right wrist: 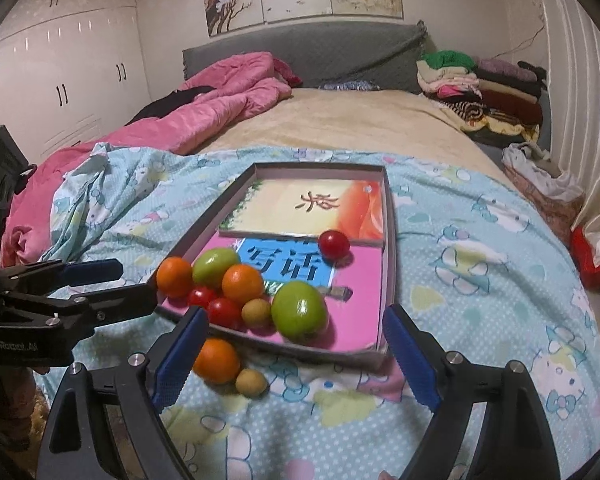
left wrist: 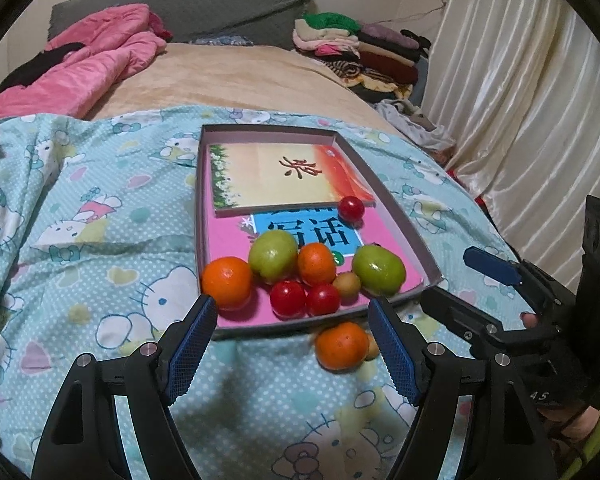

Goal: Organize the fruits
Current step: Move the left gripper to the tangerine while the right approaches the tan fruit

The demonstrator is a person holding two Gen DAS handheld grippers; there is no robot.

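A shallow box tray (left wrist: pixel 396 204) (right wrist: pixel 389 240) lies on the bed with several fruits at its near end: oranges (left wrist: pixel 227 282), green fruits (left wrist: pixel 378 269) (right wrist: pixel 299 309), red tomatoes (left wrist: pixel 287 298) and a small tan fruit (right wrist: pixel 256 312). One tomato (left wrist: pixel 350 208) (right wrist: pixel 333 244) sits farther back. Outside the tray's near edge lie an orange (left wrist: pixel 341 346) (right wrist: pixel 216 361) and a small tan fruit (right wrist: pixel 251 382). My left gripper (left wrist: pixel 294 348) is open and empty just before the tray. My right gripper (right wrist: pixel 296 358) is open and empty, the loose fruits near its left finger.
Two books (left wrist: pixel 284 178) line the tray floor. The tray rests on a blue cartoon-print sheet (left wrist: pixel 100 240). A pink quilt (right wrist: pixel 204 112) lies at the back left, folded clothes (right wrist: pixel 480 88) at the back right, a curtain (left wrist: pixel 520 100) on the right.
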